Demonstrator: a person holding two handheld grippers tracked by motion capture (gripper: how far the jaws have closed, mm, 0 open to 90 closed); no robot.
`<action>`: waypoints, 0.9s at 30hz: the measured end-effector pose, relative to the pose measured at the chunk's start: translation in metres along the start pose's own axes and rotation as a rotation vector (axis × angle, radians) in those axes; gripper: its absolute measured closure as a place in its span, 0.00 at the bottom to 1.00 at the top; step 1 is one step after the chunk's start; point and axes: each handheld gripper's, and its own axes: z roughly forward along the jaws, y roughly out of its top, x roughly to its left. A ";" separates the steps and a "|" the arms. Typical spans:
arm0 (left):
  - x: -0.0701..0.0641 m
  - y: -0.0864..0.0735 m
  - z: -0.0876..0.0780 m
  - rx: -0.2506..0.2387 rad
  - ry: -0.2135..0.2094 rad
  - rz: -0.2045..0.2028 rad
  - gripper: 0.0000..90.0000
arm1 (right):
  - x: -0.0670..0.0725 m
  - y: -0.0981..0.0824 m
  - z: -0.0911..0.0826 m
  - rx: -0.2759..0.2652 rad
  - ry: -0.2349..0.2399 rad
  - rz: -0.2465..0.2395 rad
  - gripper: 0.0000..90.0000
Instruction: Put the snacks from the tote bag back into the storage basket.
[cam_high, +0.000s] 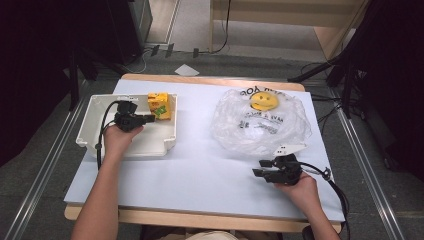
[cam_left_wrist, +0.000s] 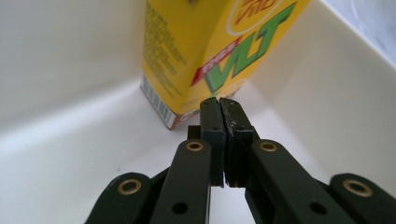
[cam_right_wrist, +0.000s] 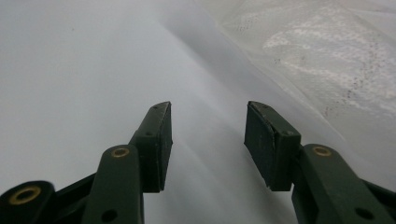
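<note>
White tray (cam_high: 95, 127), table's left end: carton (cam_high: 159, 106) in far right corner, just beyond left gripper (cam_high: 150, 119), jaws closed, empty.

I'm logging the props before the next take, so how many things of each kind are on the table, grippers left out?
Yellow drink carton: 1
White bin: 1
Clear plastic bag: 1
Total: 3

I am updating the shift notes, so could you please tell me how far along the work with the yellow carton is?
Done: little that can be seen; the yellow carton stands in the white bin. In hand: the left gripper is shut just in front of it, holding nothing. Left: grasping the carton. The right gripper waits open beside the plastic bag.
</note>
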 end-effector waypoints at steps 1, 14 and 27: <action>-0.001 0.001 -0.001 -0.001 -0.008 0.000 0.99 | 0.000 0.000 0.000 0.000 0.000 0.000 0.58; -0.019 0.009 -0.020 -0.018 -0.057 0.034 0.95 | 0.000 0.000 -0.001 -0.003 -0.001 -0.001 0.58; -0.046 0.021 -0.029 -0.016 -0.108 0.089 0.94 | 0.000 0.001 0.000 -0.004 0.004 -0.002 0.58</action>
